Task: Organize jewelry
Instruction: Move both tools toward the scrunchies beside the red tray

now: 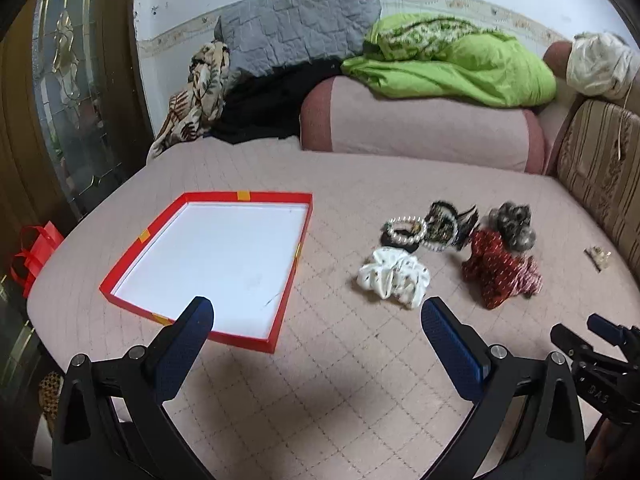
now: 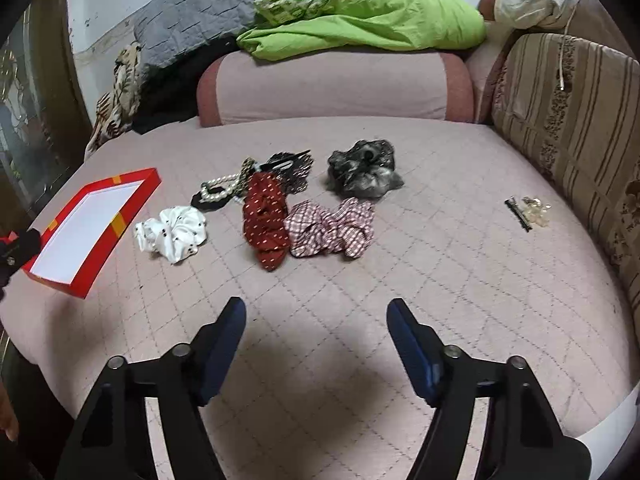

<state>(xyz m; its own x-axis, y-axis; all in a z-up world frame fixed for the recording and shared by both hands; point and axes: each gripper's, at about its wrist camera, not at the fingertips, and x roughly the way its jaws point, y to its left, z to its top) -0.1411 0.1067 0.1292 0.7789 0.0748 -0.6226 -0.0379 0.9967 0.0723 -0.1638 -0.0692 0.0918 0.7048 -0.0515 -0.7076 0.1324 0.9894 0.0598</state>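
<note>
Right wrist, scrunchies (image 2: pixel 266 220) beside red tray (image 2: pixel 96 240)

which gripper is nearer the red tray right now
Left. The left gripper hangs open right over the near edge of the red tray. The right gripper, also open and empty, sits further over, in front of the pile of scrunchies.

A pink quilted mattress (image 2: pixel 400 280) fills the near ground. At its far edge lies a pink bolster (image 2: pixel 336 88), with a green blanket (image 2: pixel 360 20) piled on top. Far left, a grey pillow (image 1: pixel 296 24) leans on the wall above a leaf-print cloth (image 1: pixel 200 92). A striped cushion (image 2: pixel 568 112) lines the right side. A red bag (image 1: pixel 36 256) sits at far left, off the mattress.
</note>
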